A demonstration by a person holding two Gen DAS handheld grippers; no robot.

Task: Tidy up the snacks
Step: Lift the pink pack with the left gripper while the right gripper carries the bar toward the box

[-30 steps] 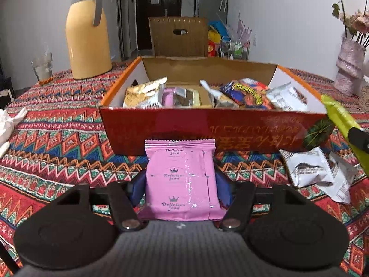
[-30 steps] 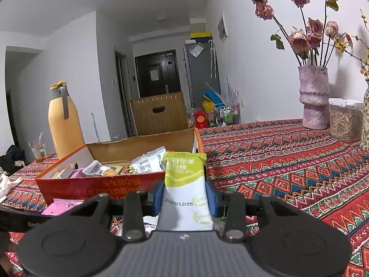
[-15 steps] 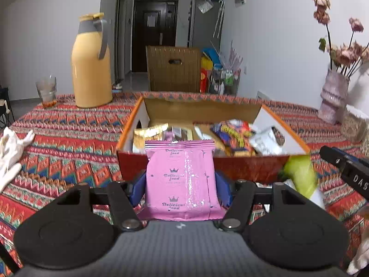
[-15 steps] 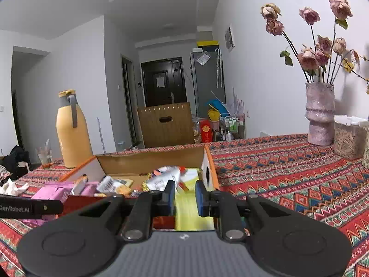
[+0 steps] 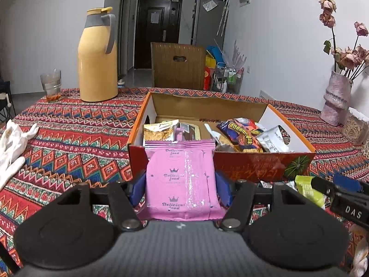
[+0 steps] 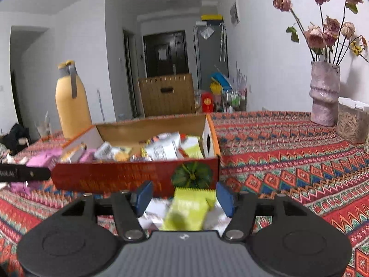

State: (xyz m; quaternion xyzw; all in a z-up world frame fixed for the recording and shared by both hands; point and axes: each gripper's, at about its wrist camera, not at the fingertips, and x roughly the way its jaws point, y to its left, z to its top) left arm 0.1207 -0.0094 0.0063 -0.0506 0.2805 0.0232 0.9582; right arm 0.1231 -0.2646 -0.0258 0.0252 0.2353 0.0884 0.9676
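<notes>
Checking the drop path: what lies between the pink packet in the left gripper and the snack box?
Nothing: in the left wrist view the pink packet overlaps the box front wall, with no object between.

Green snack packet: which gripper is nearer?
Right. The green snack packet lies between the right gripper's opening jaws; the left gripper is off to its side, holding a pink packet.

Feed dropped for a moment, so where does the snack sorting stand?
Done: several packets already lie in the orange box. In hand: the left hand-held gripper is clamped on a pink packet. Left: the right hand-held gripper is opening over a green packet and white wrappers outside the box.
</notes>
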